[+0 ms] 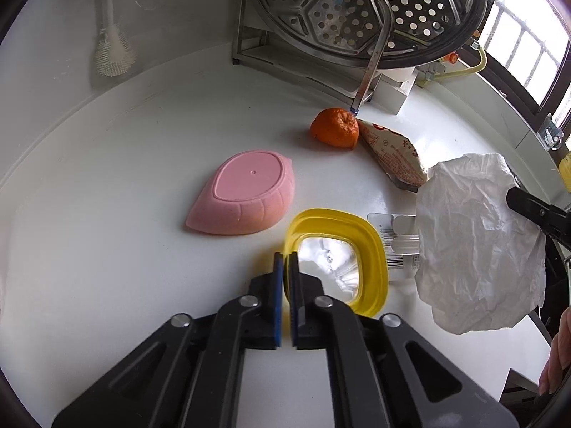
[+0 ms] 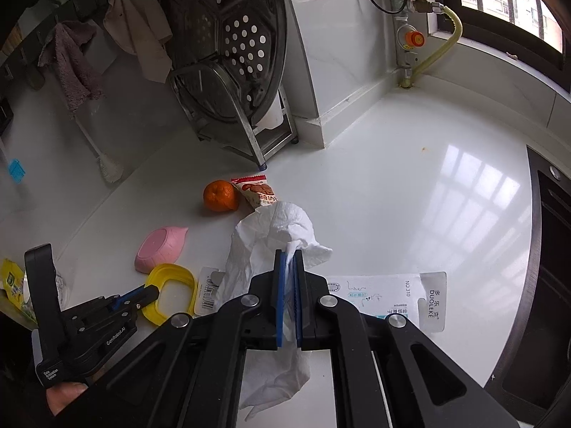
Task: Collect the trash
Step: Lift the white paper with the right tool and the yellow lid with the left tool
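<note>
Container: a yellow container [image 1: 371,249] with a square yellow rim stands on the white countertop [image 1: 107,249]. From the left wrist view, its interior shows something shiny and crinkled, possibly a clear liner or film; contents cannot be identified. A pink leaf-shaped dish [image 1: 242,194] lies upside down at about 10 o'clock from the container, near but apart.

Left gripper [image 1: 285,260]: clenched on the container's near-left rim, one blue pad [image 1: 278,285] outside the wall and one inside. In the right wrist view the same gripper [image 2: 151,294] comes in from 8 o'clock, held low and nearly level with the counter.

Right gripper [image 2: 289,260]: fingers pinched on a crumpled white tissue [image 2: 271,235]. The tissue is lifted off the counter; it billows ahead of the fingertips and hangs below them. In the left view the tissue [image 1: 474,242] hangs at 3 o'clock from the container, off to its side.

Other trash on the counter: an orange peel [image 2: 220,195] at 12 o'clock, touching a snack wrapper [image 2: 257,190] on its right. A flat barcoded package [image 2: 208,290] lies between container and tissue. A white printed card [image 2: 403,301] lies at 3 o'clock from the right gripper.

Background: a perforated steel steamer tray [image 2: 228,42] leans in a metal rack [image 2: 257,142] at 11 o'clock.
</note>
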`<state>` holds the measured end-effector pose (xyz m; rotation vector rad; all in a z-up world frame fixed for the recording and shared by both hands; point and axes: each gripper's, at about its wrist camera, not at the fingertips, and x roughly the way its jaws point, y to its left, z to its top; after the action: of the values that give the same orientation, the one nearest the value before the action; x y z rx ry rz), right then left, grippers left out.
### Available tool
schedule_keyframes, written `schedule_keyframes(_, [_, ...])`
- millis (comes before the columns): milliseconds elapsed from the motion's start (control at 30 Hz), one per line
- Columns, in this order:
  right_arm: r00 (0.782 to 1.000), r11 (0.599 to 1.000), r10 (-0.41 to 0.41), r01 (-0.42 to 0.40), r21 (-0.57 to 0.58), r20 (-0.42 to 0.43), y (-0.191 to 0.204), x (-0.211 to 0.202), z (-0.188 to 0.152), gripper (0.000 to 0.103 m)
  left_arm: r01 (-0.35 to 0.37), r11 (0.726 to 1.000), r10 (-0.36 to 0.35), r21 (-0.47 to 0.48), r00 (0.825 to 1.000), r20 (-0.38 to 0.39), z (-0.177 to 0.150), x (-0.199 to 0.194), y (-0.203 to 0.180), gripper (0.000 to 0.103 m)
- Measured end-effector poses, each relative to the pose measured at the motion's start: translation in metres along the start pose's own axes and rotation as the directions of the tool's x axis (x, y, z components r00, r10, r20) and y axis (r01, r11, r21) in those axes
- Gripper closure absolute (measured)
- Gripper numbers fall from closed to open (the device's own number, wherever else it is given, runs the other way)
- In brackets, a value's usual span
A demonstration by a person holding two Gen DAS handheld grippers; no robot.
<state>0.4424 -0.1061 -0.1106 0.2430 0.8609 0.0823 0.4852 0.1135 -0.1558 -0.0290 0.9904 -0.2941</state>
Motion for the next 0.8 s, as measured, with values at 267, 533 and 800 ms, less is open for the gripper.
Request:
schedule_keyframes(267, [1.000,1.000,0.013,-0.013,0.016,0.011,0.005,-0.033,-0.022,0.098,0.020,1.000,-0.020,-0.006,0.999,0.037,-0.007,-0.041,-0.001,0.100])
schedule_keyframes(533, [1.000,1.000,0.007,-0.007,0.024,0.021,0.001,-0.088,-0.058,0.098,0.032,0.999,-0.034,0.043,0.998,0.059,-0.030,-0.096,-0.011,0.100])
schedule_keyframes(800, [1.000,0.995,-0.013,0.014,0.098,-0.009,-0.034,-0.152,-0.120,0.098,0.074,0.991,-0.078,0.109,0.996,0.035,-0.077,-0.149,-0.047,0.100])
